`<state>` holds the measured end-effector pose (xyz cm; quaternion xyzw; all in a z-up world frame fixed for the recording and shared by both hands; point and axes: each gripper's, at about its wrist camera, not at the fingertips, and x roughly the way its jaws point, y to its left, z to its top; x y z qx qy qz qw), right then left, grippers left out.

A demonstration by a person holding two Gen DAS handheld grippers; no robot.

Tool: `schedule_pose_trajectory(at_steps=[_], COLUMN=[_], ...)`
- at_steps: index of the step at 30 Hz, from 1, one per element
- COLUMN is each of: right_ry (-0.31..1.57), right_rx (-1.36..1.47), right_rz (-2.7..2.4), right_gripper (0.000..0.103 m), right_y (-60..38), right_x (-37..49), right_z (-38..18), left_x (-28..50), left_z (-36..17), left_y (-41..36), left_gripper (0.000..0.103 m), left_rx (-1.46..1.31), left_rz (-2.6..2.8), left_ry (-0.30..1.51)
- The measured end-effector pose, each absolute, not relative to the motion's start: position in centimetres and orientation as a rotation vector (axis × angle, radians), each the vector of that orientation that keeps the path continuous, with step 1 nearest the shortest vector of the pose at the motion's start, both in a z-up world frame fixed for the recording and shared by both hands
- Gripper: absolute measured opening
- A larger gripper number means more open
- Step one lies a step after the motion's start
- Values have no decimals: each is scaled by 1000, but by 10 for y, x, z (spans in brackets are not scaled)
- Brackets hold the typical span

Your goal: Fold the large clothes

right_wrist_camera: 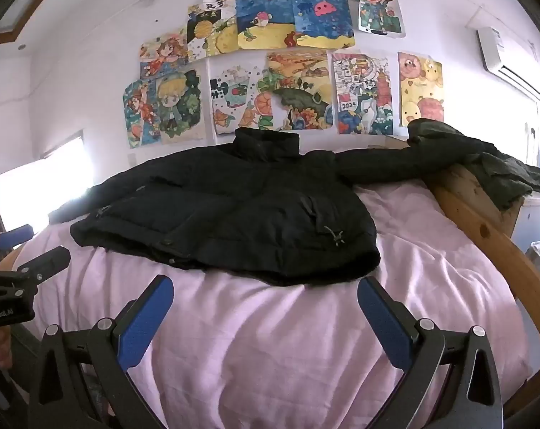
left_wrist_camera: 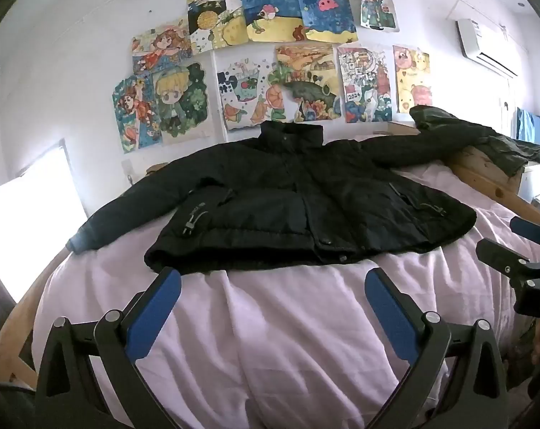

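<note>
stage: unstarted | black padded jacket point(left_wrist_camera: 298, 207) spread flat on pink bedsheet point(left_wrist_camera: 287, 321) (sleeves out) | left gripper point(left_wrist_camera: 273, 296), right gripper point(right_wrist_camera: 266, 302): both wide apart, empty | left: all folds

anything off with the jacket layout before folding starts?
One sleeve of the black jacket runs off the pink bedding onto the wooden bed rail, against a dark green garment. Otherwise flat.

A bed point(left_wrist_camera: 484, 175) with a wooden frame is covered by a pale pink sheet point(left_wrist_camera: 287, 321) — on it a black jacket point(left_wrist_camera: 305, 196) is spread flat, sleeves outstretched.
</note>
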<state>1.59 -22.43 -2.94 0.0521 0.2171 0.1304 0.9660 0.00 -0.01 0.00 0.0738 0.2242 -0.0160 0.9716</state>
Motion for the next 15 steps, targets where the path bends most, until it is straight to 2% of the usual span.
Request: schedule_pose_trajectory(at_steps=[15], right_ry=[448], right_rx=[99], right_rz=[261], right_gripper=[103], right_y=[-224], right_x=[14], right_z=[-31], left_x=[-1], left_z=[0], left_y=[-1], left_gripper=[101], left_rx=[147], left_rz=[-41], left_ry=[454])
